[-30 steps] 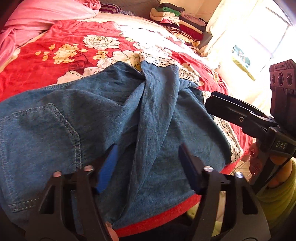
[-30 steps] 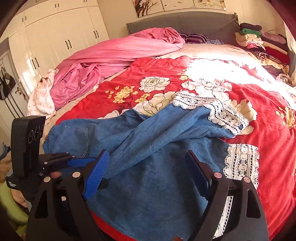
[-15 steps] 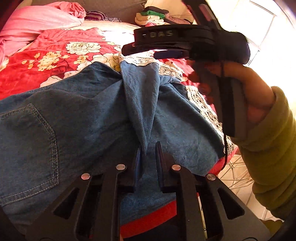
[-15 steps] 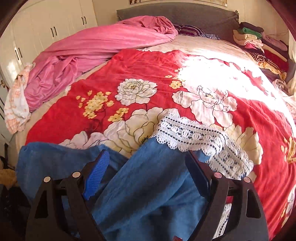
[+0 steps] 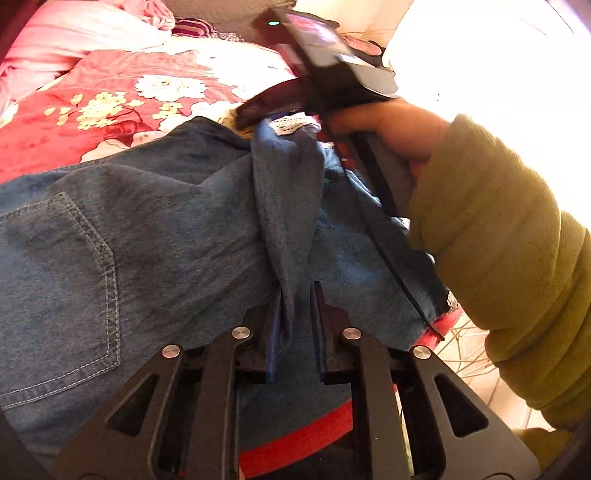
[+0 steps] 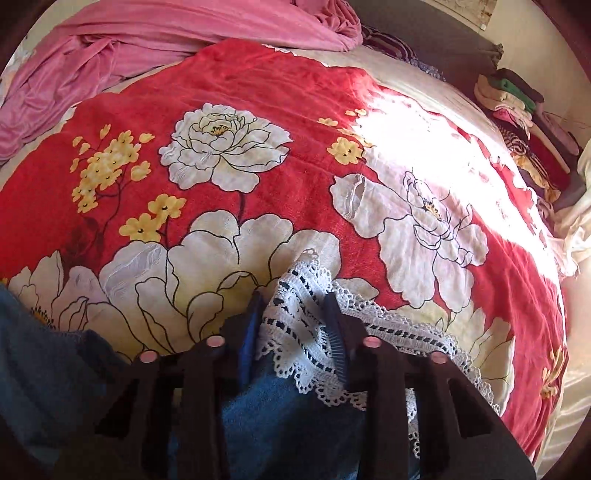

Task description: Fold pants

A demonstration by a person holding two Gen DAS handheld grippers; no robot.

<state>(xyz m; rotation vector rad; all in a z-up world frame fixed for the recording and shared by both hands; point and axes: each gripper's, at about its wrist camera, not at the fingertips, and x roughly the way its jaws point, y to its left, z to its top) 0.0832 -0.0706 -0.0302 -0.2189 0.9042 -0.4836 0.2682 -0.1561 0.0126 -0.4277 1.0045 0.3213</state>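
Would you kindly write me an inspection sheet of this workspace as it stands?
Surface: bed with red floral blanket.
Job's things: denim pants lying rumpled; a twisted leg runs to the lace hem.
Clutter: pink bedding; clothes stack at the far edge.
Grippers: left gripper shut on a ridge of the pants; right gripper closed around the lace hem.
Cables: black cable hanging from the right gripper across the pants.
Surroundings: grey headboard; bright window light.
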